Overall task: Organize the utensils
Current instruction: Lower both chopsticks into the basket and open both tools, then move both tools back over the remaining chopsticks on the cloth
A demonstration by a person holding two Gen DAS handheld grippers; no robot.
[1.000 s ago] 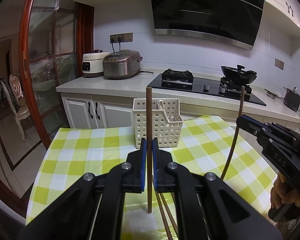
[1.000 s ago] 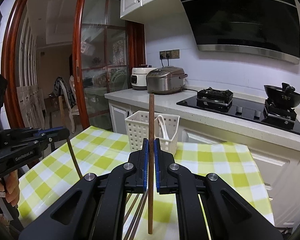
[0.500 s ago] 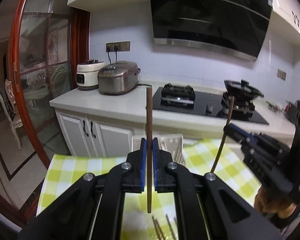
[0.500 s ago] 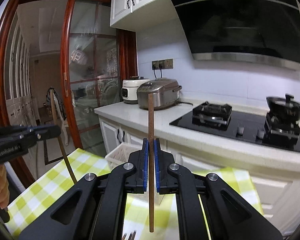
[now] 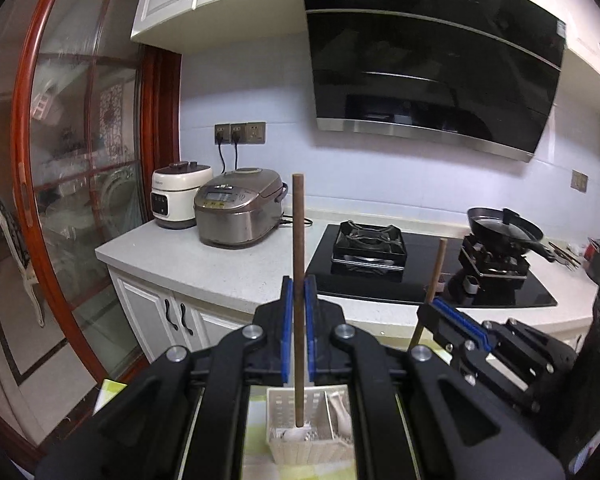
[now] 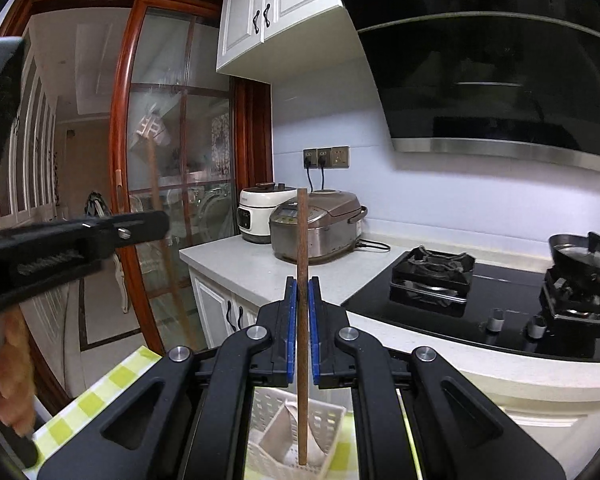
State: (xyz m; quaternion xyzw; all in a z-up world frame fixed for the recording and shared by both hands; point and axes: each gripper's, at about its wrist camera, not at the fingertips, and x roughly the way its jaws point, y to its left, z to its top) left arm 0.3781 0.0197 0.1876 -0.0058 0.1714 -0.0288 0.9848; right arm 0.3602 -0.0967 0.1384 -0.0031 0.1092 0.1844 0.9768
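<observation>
My left gripper [image 5: 299, 292] is shut on a brown chopstick [image 5: 299, 240] held upright, its lower tip hanging over the white slotted basket [image 5: 292, 446]. The right gripper [image 6: 302, 292] is likewise shut on a second upright chopstick [image 6: 302, 240], whose tip hangs over the same basket [image 6: 332, 420]. A white spoon [image 5: 340, 414] lies in the basket's right compartment. In the left wrist view the right gripper [image 5: 440, 306] shows at right with its chopstick [image 5: 436, 268]. In the right wrist view the left gripper [image 6: 160, 224] appears blurred at left with its chopstick [image 6: 156, 184].
A green-and-white checked cloth [image 6: 100, 392] covers the table under the basket. Behind stands a white counter [image 5: 220, 268] with two rice cookers [image 5: 240, 212], a black gas hob [image 5: 420, 264] and a wok [image 5: 504, 232]. A glass sliding door [image 5: 80, 180] is at left.
Both grippers have risen and moved forward toward the counter, each still gripping its chopstick. The basket has slid from mid-frame to the bottom, now under the chopstick tips.
</observation>
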